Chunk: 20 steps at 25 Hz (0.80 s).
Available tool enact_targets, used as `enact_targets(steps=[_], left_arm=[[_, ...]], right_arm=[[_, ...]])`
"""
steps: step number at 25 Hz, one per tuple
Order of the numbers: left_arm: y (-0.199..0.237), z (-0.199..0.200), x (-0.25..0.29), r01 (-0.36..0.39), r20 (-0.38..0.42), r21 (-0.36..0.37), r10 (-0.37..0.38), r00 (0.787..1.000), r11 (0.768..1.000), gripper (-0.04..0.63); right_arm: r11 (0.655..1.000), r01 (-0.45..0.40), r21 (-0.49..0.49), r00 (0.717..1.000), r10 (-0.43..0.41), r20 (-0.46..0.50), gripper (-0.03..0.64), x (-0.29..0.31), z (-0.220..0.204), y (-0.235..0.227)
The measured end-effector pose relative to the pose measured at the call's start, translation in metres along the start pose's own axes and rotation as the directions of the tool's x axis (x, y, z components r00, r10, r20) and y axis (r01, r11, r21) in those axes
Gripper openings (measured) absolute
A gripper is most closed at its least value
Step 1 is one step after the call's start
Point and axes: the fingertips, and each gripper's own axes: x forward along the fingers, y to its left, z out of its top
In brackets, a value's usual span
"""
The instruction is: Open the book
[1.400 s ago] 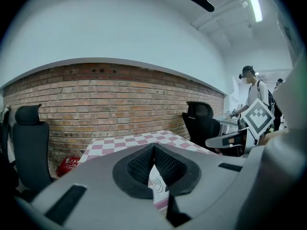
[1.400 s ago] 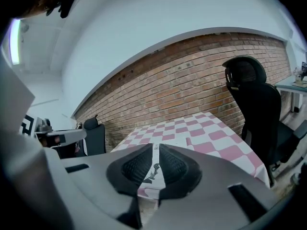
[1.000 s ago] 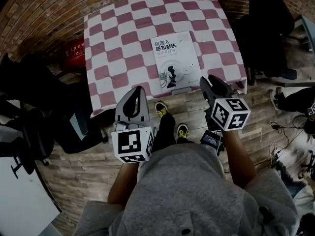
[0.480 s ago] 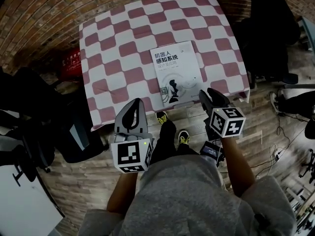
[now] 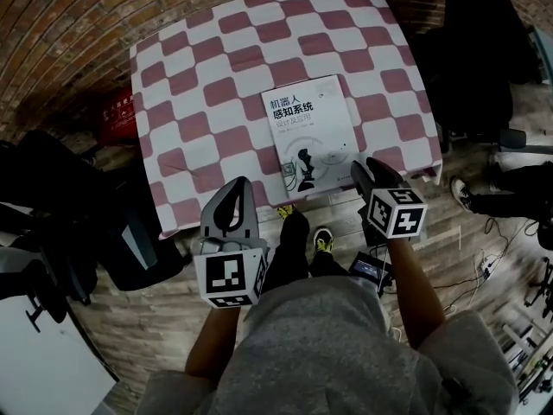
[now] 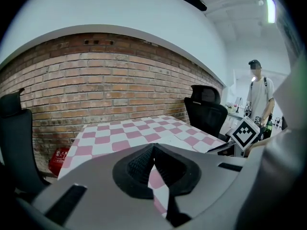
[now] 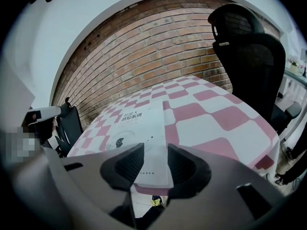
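Note:
A closed white book (image 5: pixel 307 132) with a printed cover lies on the pink-and-white checked table (image 5: pixel 199 102), near its front edge. My right gripper (image 5: pixel 363 168) hovers at the book's near right corner. It is open and its jaws have just been opening. In the right gripper view the book (image 7: pixel 139 123) shows through the gap of the right gripper (image 7: pixel 154 150), and the pads do not touch it. My left gripper (image 5: pixel 239 185) hangs over the table's front edge, left of the book. In the left gripper view the left gripper (image 6: pixel 153 147) is shut on nothing.
A black office chair (image 5: pixel 475 50) stands at the table's right side and another black chair (image 5: pixel 52 180) at its left. A red box (image 5: pixel 117 111) sits on the floor by the brick wall. A person (image 6: pixel 259 95) stands beyond the table in the left gripper view.
Both grippers have sunk and come a little closer to the table's front edge. The book lies where it was on the cloth.

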Motion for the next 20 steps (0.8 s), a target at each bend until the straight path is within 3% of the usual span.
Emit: enact_targets(steps=[10, 20], left_arm=[[0.004, -0.002, 0.012, -0.001, -0.034, -0.009, 0.001, 0.999, 1.0, 0.008], [0.005, 0.001, 0.006, -0.013, -0.018, -0.014, 0.012, 1.0, 1.0, 0.008]], right_arm=[[0.997, -0.021, 0.072, 0.995, 0.028, -0.098, 0.149, 0.023, -0.02, -0.008], [0.998, -0.028, 0.062, 0.997, 0.032, -0.069, 0.083, 0.013, -0.01, -0.006]])
